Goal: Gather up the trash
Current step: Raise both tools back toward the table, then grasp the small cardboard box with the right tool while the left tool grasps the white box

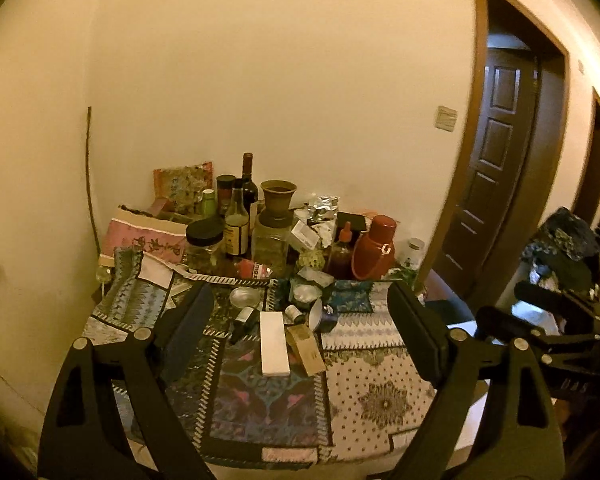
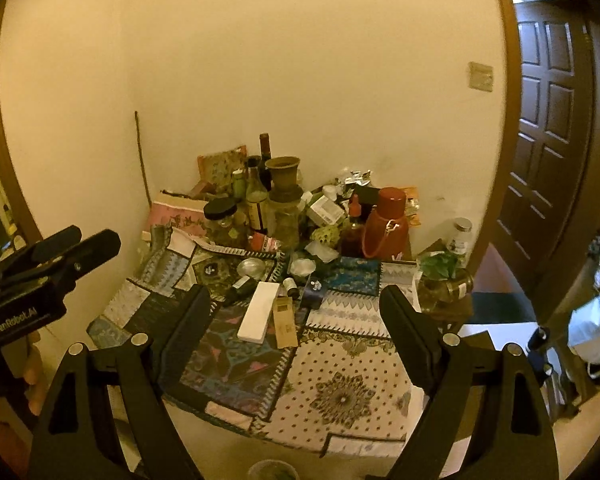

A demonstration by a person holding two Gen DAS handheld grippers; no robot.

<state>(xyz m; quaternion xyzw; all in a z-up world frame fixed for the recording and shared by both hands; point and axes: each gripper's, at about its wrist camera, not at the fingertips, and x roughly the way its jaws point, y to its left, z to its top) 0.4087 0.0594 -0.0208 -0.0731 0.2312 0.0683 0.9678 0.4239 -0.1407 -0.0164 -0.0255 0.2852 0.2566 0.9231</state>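
A long white box (image 1: 274, 343) (image 2: 259, 317) and a brown paper packet (image 1: 307, 348) (image 2: 285, 321) lie mid-table on the patterned cloth (image 1: 380, 396) (image 2: 340, 392). Beside them lie a small dark bottle (image 1: 244, 322) (image 2: 241, 287), a small vial (image 1: 294, 314) (image 2: 290, 286) and a tipped dark can (image 1: 323, 317) (image 2: 314, 290). My left gripper (image 1: 300, 332) is open and empty above the near table; it also shows in the right wrist view (image 2: 76, 246). My right gripper (image 2: 296, 320) is open and empty above the table's front; it also shows in the left wrist view (image 1: 512, 308).
Bottles, jars, a clay pot (image 1: 278, 196) (image 2: 284, 174), a red flask (image 1: 376, 248) (image 2: 386, 224) and foil wrappers (image 1: 322, 206) crowd the table's back against the wall. A plant jar (image 2: 444, 276) stands at right. A brown door (image 1: 496, 152) is right. A bag (image 2: 592, 332) sits far right.
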